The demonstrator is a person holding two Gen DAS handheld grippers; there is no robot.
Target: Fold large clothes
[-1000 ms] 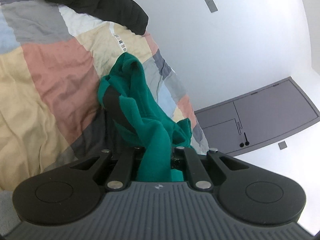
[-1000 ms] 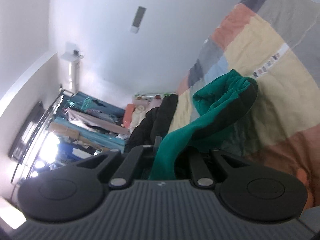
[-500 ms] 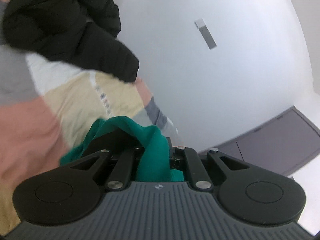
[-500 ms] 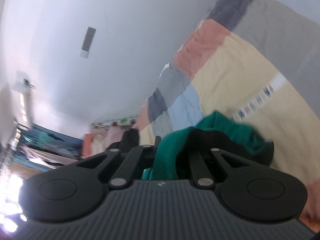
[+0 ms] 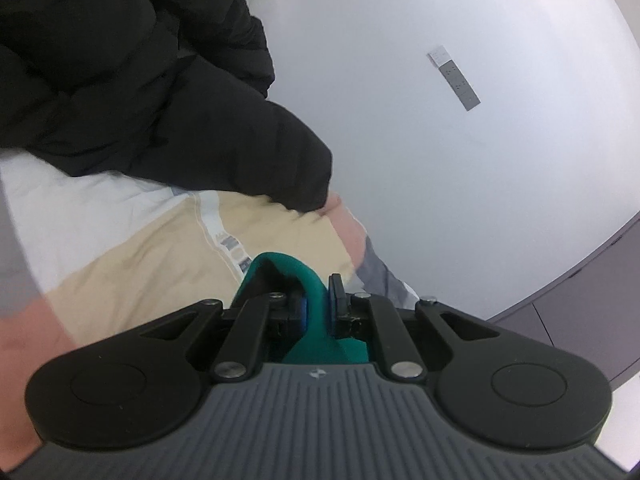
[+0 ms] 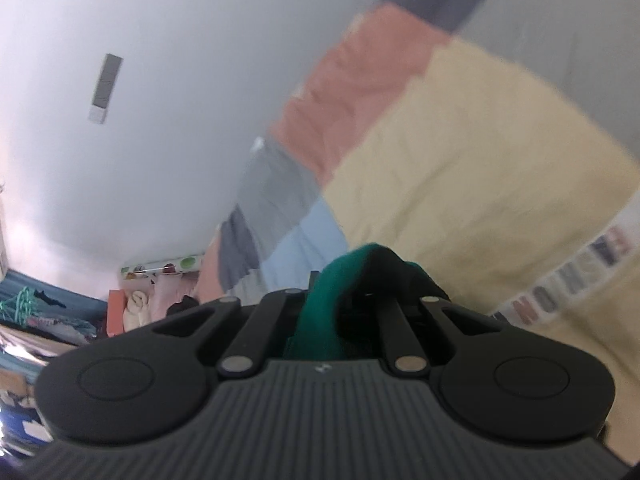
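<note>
A green garment [image 5: 316,312] is pinched between the fingers of my left gripper [image 5: 318,300], which is shut on it; only a small hump of cloth shows above the fingers. My right gripper [image 6: 332,304] is shut on another part of the same green garment [image 6: 320,312], with a dark fold of it beside the fingers. Both grippers are raised over a patchwork bedspread [image 5: 132,280], which also shows in the right wrist view [image 6: 460,184]. The rest of the garment hangs below, hidden by the gripper bodies.
A black puffer jacket [image 5: 140,80] lies on the bed ahead of my left gripper, near the white wall [image 5: 440,160]. A grey cabinet [image 5: 592,304] stands at the right. Hanging clothes and clutter [image 6: 60,320] fill the far room end.
Both grippers have lifted and tilted upward with the garment. The hanging green cloth has dropped out of sight. The black jacket now looms larger in the left wrist view.
</note>
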